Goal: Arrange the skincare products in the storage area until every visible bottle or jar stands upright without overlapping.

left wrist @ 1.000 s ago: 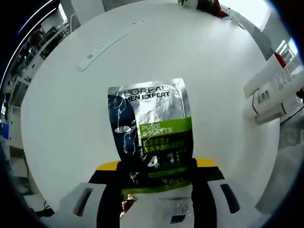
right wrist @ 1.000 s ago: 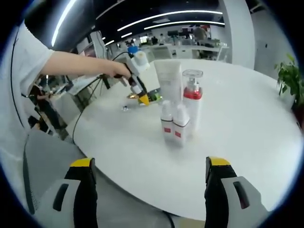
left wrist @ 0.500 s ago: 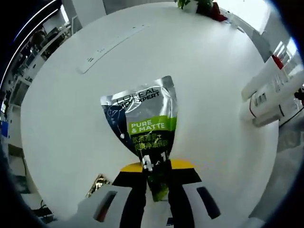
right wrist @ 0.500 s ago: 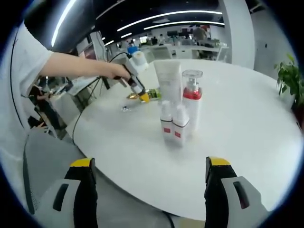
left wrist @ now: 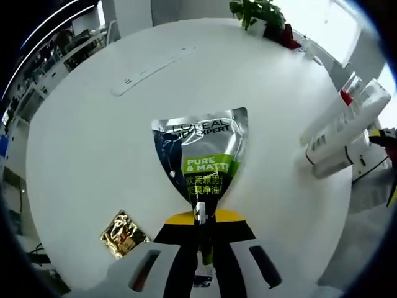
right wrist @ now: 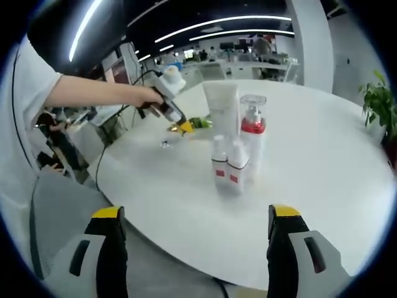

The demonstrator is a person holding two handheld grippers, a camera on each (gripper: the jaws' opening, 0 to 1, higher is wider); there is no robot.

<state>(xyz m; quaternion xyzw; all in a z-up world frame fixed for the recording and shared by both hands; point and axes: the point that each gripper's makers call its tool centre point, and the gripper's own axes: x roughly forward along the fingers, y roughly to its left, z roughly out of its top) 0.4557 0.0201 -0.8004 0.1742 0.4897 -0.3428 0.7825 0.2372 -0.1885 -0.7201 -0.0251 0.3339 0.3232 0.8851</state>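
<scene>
Foil sachet (left wrist: pixel 201 152) pinched flat in left claw (left wrist: pixel 201 217); right claw (right wrist: pixel 195 233) released.

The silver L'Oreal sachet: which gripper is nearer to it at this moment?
Left. The left gripper is shut on the silver sachet's lower end, holding it over the white table. The right gripper is open, back at the table's near edge, apart from it.
</scene>
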